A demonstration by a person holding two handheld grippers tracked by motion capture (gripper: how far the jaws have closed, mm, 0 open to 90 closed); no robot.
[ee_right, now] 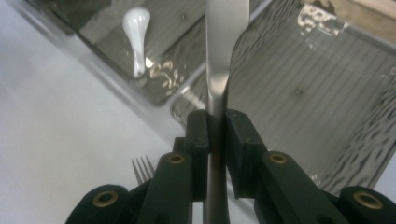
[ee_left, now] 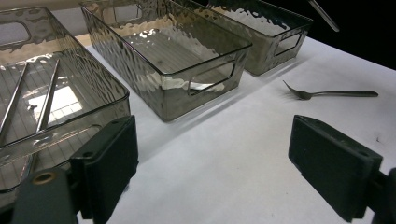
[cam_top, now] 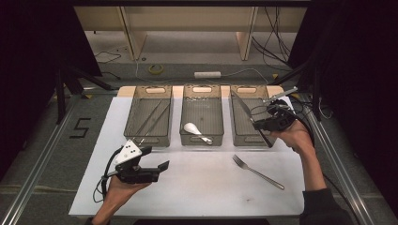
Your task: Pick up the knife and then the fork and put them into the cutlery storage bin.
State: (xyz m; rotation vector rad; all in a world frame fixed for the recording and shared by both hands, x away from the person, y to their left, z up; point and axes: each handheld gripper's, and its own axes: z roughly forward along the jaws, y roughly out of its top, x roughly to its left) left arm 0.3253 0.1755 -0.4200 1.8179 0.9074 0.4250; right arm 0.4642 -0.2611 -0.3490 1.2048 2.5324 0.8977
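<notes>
Your right gripper (cam_top: 257,123) clamps a knife (ee_right: 223,56) above the right bin (cam_top: 241,133), seemingly sorting cutlery; lower it inside, then release; your left gripper (cam_top: 157,169) waits with jaws apart, near the fork (cam_top: 258,172).

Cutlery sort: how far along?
Done, it seems: chopsticks in the left bin, spoon in the middle bin. In hand: right gripper shut on a knife over the right bin. Left: the fork on the table; left gripper is open.
</notes>
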